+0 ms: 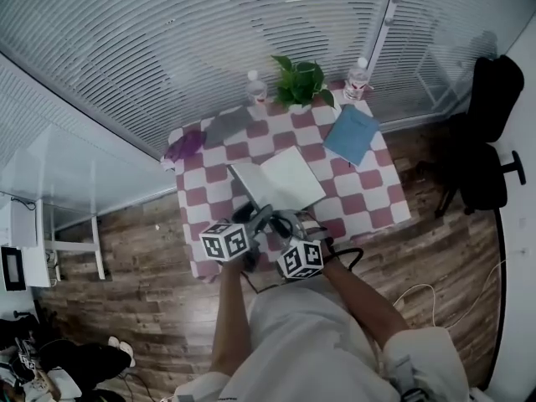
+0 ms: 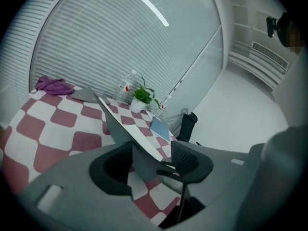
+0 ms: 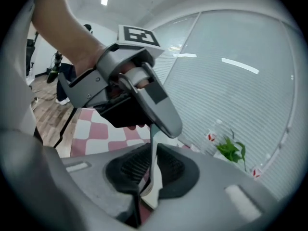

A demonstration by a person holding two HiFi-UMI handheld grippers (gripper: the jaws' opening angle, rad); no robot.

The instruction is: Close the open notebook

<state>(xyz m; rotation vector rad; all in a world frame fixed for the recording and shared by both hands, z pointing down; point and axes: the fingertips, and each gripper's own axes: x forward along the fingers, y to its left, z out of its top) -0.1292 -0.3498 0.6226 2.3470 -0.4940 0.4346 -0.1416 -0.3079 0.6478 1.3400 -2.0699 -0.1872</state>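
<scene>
Nearest to the head camera are the person's forearms and the marker cubes of the two grippers, which meet at the near edge of the open notebook. The notebook lies in the middle of the counter, which has red and white checks, and a white page faces up. In this view I cannot read the fingers.

The left gripper view shows more. The left gripper has its fingers spread. A grey leaf of the notebook stands tilted between them, raised off the counter. It lies close to the left finger, and a gap with the checks behind it shows beside the right finger.

In the right gripper view, the right gripper has its fingers pinching a thin leaf of the notebook, seen edge-on and upright. Only this view shows the left gripper from outside, held by the left hand just above the same leaf.

Only the head view gives the whole counter. On the far side a potted plant stands between two clear bottles. A blue book lies at the far right, and a purple cloth lies beside a grey flat thing at the far left. An office chair stands to the right of the counter.
</scene>
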